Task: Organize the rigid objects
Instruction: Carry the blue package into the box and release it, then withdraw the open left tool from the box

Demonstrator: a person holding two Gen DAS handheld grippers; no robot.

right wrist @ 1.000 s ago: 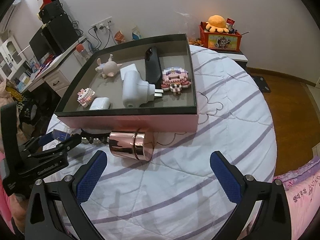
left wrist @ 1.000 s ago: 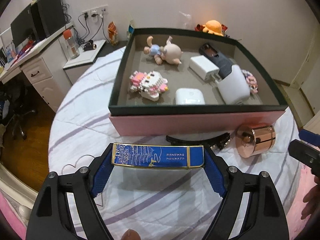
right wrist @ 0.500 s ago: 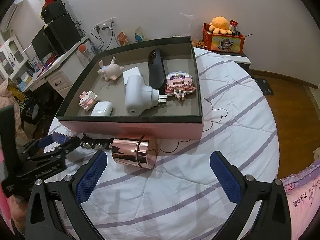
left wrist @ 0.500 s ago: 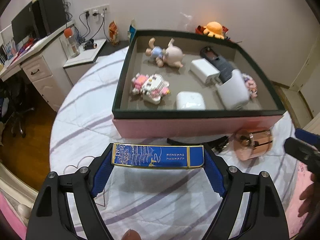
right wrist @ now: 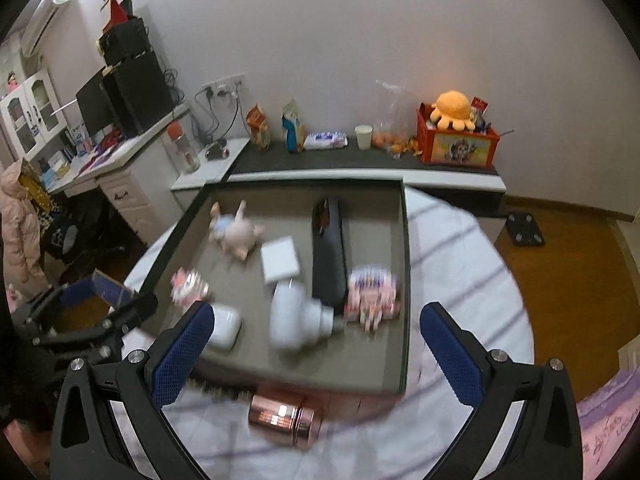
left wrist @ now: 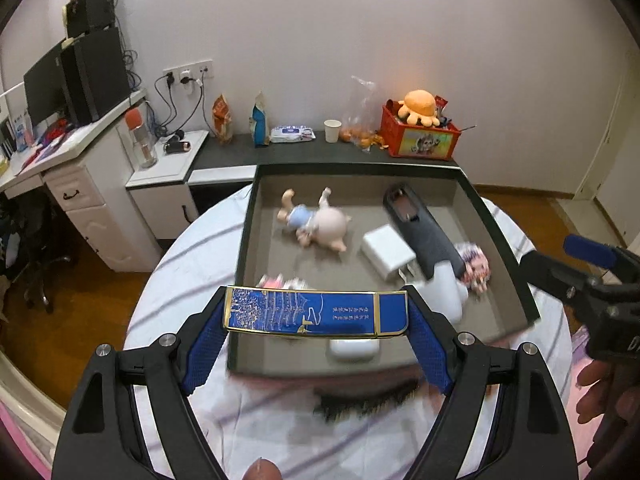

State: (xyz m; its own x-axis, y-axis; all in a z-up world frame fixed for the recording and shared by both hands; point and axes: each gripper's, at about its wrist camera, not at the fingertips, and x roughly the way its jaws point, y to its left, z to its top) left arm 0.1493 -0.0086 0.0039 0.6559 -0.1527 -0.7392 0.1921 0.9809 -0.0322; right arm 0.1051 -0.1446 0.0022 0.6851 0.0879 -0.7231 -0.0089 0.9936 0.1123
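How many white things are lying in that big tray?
3. A flat white square block mid-tray, a white plug adapter in front of it, and a white earbud case near the front left corner. The left claw's box may hide more.

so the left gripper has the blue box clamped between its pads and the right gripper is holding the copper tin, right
Not quite. The left gripper does clamp the blue box between its pads, but the right gripper holds nothing: in the right wrist view its jaws stand wide open and empty, and the copper tin lies on the striped bedsheet in front of the tray.
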